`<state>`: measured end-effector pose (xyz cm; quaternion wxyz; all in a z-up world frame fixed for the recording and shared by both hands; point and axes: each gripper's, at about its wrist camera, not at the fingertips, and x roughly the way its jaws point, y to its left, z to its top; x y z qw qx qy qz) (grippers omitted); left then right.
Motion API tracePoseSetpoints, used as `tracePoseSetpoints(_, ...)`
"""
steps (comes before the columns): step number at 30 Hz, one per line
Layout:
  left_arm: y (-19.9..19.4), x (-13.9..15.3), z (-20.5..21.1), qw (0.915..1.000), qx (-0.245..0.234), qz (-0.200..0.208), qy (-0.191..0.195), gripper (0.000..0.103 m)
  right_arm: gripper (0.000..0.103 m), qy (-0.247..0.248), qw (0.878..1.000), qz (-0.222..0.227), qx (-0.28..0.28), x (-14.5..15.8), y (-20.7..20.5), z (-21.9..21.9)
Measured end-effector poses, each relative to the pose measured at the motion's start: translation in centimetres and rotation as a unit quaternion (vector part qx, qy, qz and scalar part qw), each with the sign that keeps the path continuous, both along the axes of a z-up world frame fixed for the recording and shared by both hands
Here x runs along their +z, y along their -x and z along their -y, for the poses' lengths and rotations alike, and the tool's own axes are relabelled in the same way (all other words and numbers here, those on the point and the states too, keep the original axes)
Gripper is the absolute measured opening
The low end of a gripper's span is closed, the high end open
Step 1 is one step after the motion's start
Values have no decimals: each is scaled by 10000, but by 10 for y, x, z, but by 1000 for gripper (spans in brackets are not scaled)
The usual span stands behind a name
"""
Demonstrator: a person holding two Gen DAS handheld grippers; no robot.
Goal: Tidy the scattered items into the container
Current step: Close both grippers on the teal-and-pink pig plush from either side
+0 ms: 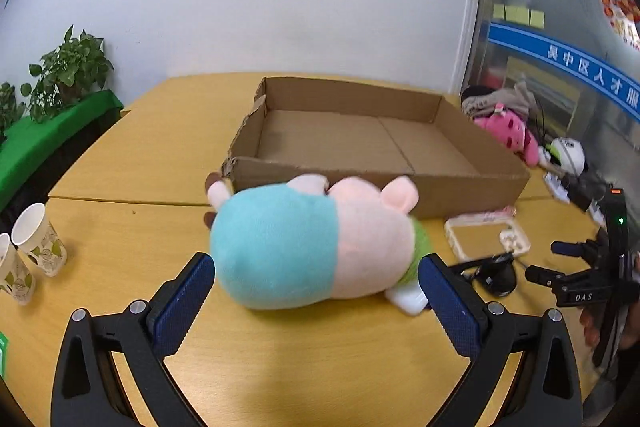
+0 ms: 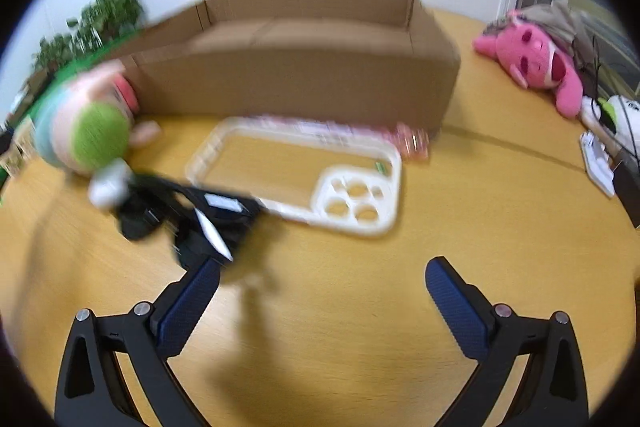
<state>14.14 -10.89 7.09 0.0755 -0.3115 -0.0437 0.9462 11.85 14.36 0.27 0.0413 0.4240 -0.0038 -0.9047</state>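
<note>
I am looking out over the yellow wooden table (image 1: pixel 160 155), with both tools hovering above its surface.

Largest item: the shallow open brown cardboard box (image 1: pixel 360 143) is sitting straight ahead of the left fingers, beyond everything else; in the right wrist view it is lying ahead and slightly left of the fingers. I am seeing only bare cardboard on its floor.

Next: the pink plush pig in a turquoise shirt with green trousers (image 1: pixel 312 247) is lying on its side just ahead of the left gripper (image 1: pixel 316 287), partly between the two blue-padded fingers (image 1: pixel 188 299). The fingers are spread wide and I am not seeing either pad pressing the plush; the left gripper is released. The pig is resting just in front of the box's near wall, outside it.

Next: the cream-white transparent phone case with camera cut-outs (image 2: pixel 304 175) is lying flat ahead of the right gripper (image 2: pixel 322 287), between the fingers and the box wall. A pink printed flat packet (image 2: pixel 360 131) is lying just beyond the case, against the box.

Next: a black cabled gadget with a white label (image 2: pixel 192 215) is sitting just ahead of the right tool's left finger; motion blur is hiding its detail.

The right gripper is also spread wide, holding nothing.
</note>
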Motion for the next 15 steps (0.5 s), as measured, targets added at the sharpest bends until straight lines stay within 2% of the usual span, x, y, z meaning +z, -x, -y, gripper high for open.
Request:
tracePoseSetpoints(2,10,5,-5,9999,-7,63,-90,103,103,96,9997,-208,-71,20,-2,3)
tracePoseSetpoints(6,19,13,-21,9998,99,91,148,103,102,-3,9985,-492,-257,48,-2,6)
tracePoseSetpoints(15,28,30,-26,9999,54,31,82,103,103,57,9977,-491,-457,66,8,0)
